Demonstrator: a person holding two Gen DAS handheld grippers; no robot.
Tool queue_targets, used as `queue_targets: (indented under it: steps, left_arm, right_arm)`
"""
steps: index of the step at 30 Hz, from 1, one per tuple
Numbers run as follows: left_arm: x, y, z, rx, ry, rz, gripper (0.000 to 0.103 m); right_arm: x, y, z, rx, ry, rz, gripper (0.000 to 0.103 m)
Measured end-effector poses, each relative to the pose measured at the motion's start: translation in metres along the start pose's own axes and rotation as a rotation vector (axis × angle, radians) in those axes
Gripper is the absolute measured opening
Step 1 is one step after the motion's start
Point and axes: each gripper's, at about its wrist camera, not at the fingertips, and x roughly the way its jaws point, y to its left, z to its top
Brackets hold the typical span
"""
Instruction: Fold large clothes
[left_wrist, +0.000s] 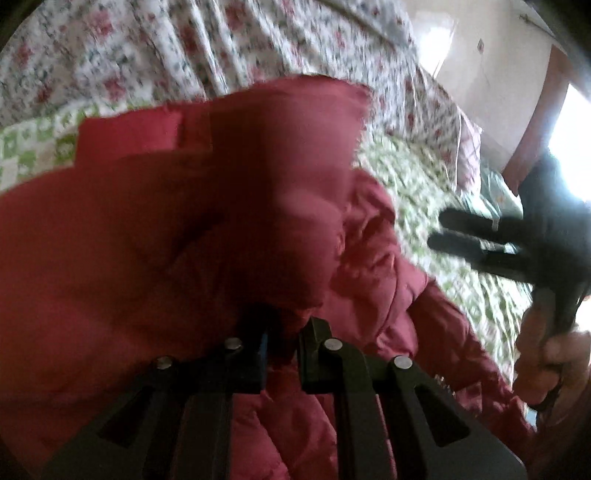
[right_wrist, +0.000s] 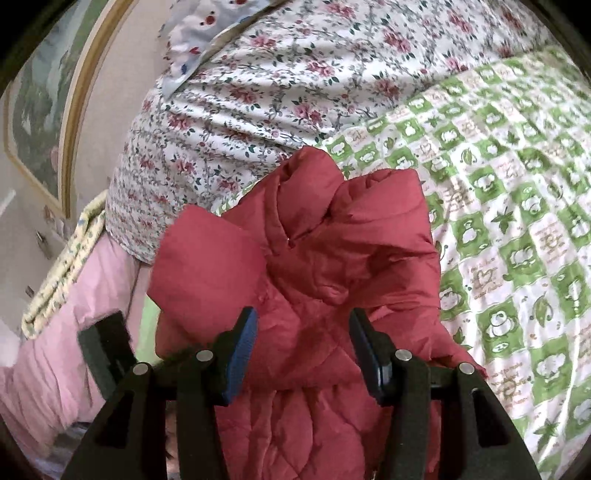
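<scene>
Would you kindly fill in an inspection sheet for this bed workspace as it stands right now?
Surface: bed under a green checked sheet; rose-print quilt bunched at its far side.
Job's things: red jacket, quilted, lying crumpled on the sheet, not yet folded flat.
Clutter: pink bedding and a yellow-edged cloth at the bed's edge.
Grippers: left gripper shut on a fold of the jacket; right gripper open above the jacket, pads apart with fabric below them.
Cables: nothing seen.
Surroundings: framed picture on the wall; bright window beside wooden trim.
</scene>
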Motion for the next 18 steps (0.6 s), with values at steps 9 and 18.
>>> queue_targets:
  steps: [9, 18]
  left_arm:
    - [0.004, -0.007, -0.010, 0.031, 0.043, 0.004, 0.022]
    - [-0.001, -0.015, -0.014, 0.040, 0.065, -0.004, 0.037]
  right_arm:
    - [0.032, 0.002, 0.013, 0.112, 0.071, 0.190, 0.075]
    - [0.069, -0.006, 0.013, 0.156, 0.154, 0.101, 0.021]
